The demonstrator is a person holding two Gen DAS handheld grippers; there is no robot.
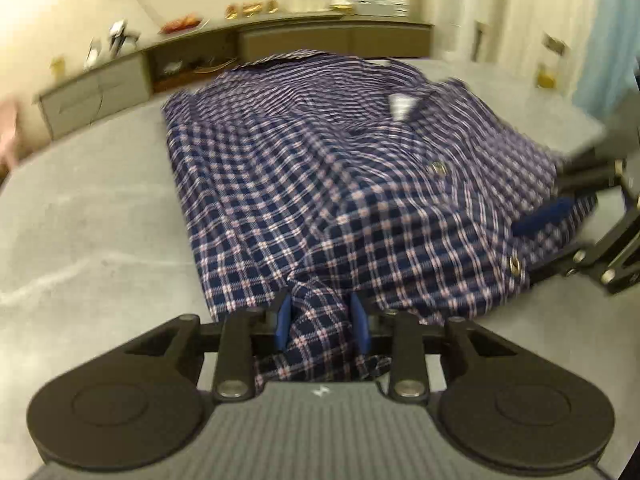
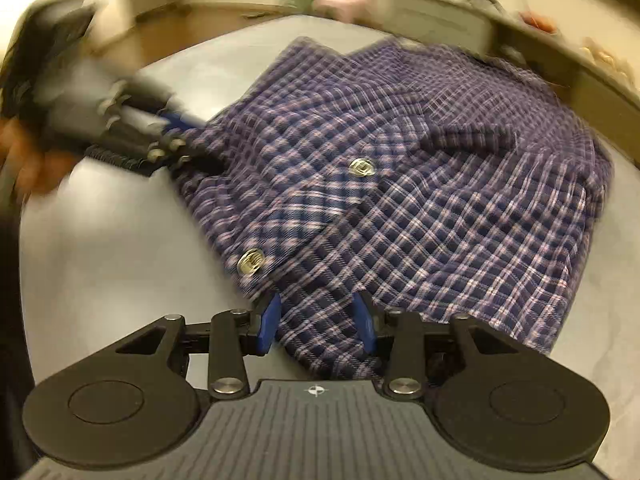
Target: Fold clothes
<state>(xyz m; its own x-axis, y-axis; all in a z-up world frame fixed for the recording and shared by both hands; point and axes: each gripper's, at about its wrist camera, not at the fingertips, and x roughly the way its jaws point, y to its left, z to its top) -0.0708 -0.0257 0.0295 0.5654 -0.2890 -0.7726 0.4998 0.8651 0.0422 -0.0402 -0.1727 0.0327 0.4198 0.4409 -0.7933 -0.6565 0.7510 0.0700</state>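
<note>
A navy plaid shirt with pink and white checks (image 1: 320,184) lies partly folded on a grey table (image 1: 88,232); it also shows in the right wrist view (image 2: 420,184). Its metal snap buttons (image 2: 362,167) face up. My left gripper (image 1: 322,320) is shut on a bunched fold at the shirt's near edge. My right gripper (image 2: 318,320) is shut on another edge of the shirt, near a snap button (image 2: 250,262). The right gripper also shows at the right of the left wrist view (image 1: 548,216), and the left gripper shows blurred at the left of the right wrist view (image 2: 176,132).
A long low cabinet (image 1: 280,40) with plates of food and small items runs behind the table. A light blue curtain (image 1: 608,40) hangs at the far right. The grey table (image 2: 112,260) reaches out to the left of the shirt.
</note>
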